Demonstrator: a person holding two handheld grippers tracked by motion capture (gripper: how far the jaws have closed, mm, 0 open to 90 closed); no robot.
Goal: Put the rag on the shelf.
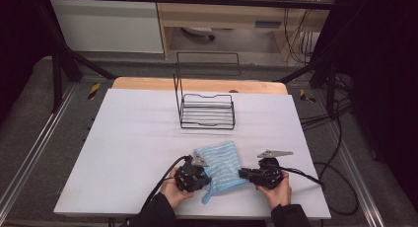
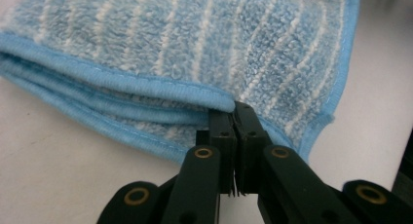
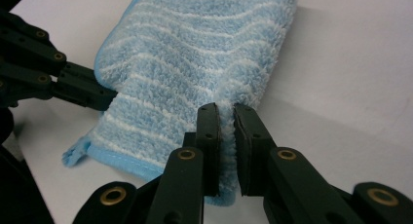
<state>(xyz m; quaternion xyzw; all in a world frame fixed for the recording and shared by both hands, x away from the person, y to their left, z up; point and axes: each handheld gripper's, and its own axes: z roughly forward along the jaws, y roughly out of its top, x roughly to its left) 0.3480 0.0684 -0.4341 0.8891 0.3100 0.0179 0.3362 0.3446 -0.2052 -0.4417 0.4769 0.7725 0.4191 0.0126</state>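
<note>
On white table, both grippers (image 2: 234, 118) (image 3: 227, 118) pinch fluffy striped blue towel (image 1: 220, 169).

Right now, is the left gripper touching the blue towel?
Touching. In the left gripper view the left gripper has its jaws shut on the striped blue towel's hemmed edge.

Both sleeves (image 1: 160, 211) coming in from the bottom edge are dark, close to black. The left tool (image 1: 193, 173) is a chunky black block with a small grey three-cornered plate on top, and a black cable curls away from it. The right tool (image 1: 256, 175) matches it, matte black, its grey plate standing higher, its cable trailing off sideways. Close up in the left gripper view, the black linkage arms (image 2: 195, 185) carry brass-coloured rivets, with small dark screws near the tips.
</note>
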